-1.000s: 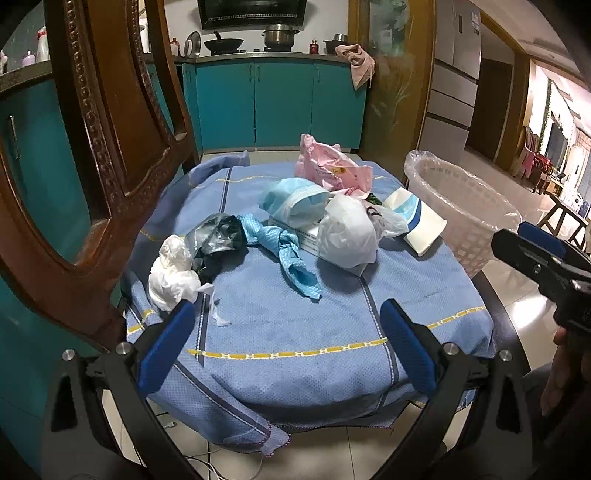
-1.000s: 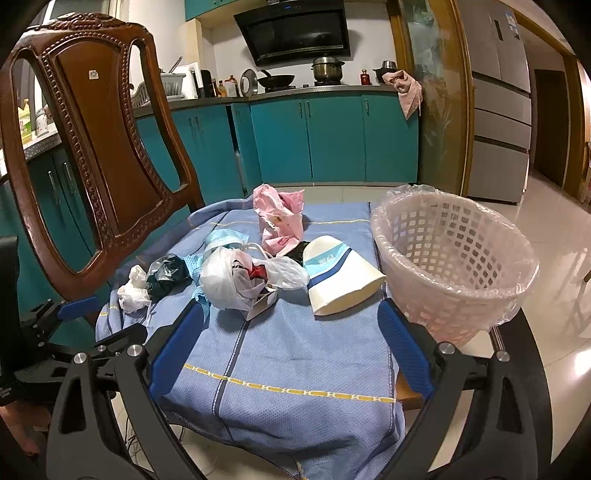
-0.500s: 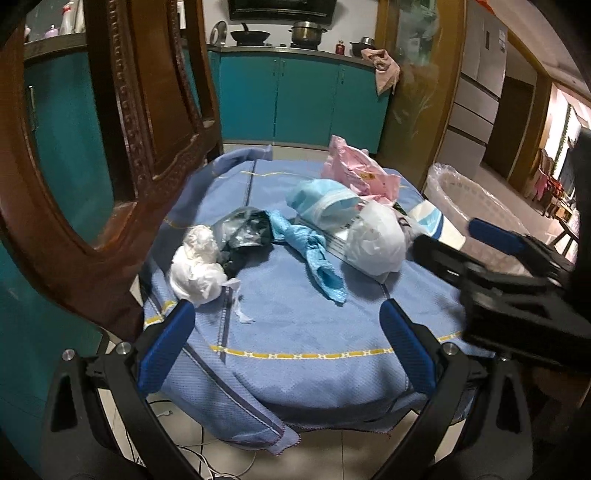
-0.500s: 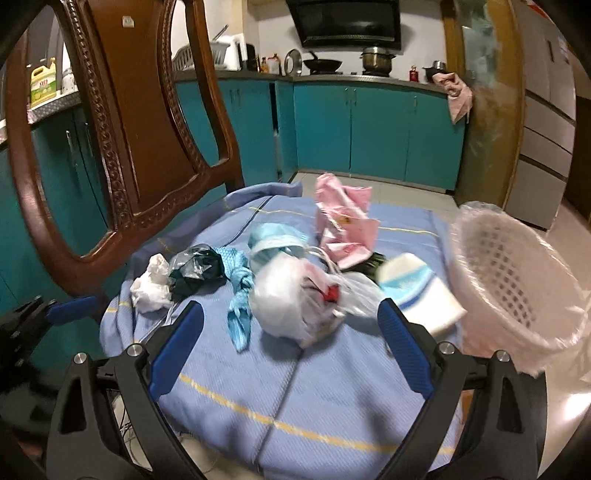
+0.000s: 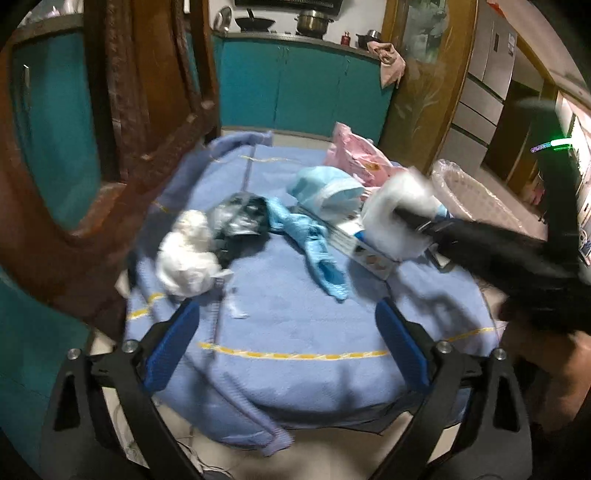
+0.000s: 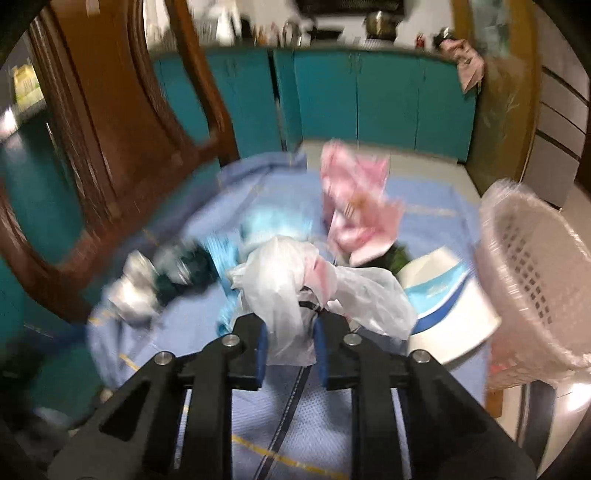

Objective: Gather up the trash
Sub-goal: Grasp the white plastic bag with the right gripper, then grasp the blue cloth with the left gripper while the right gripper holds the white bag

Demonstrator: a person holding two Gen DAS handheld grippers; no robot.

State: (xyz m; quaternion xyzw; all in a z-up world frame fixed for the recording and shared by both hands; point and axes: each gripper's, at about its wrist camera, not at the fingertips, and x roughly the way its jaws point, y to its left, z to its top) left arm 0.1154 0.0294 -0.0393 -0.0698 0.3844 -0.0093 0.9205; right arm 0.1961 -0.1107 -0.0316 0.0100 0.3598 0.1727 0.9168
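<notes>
Teal cabinets [image 5: 295, 88] are running along the back wall, with a pot [image 5: 309, 20] and pan [image 5: 255, 23] sitting on the counter and a pinkish cloth [image 5: 390, 62] hanging at its right end. A carved wooden chair [image 5: 122, 122] is standing at left beside the table, which is wearing a blue cloth [image 5: 295, 325]. A grey fridge [image 5: 484, 81] is standing at right past a wooden frame [image 5: 417, 96], and the pale floor [image 6: 417, 166] is showing behind the table.

We carry two matching tools. The left gripper [image 5: 286, 345] and the right gripper [image 6: 289, 347] each have a black plastic frame with triangular cut-outs, silver screw heads at the linkage joints, and blue pads [image 5: 171, 349] lining the inner finger faces. Bare skin shows on our right hand [image 5: 546, 373].
</notes>
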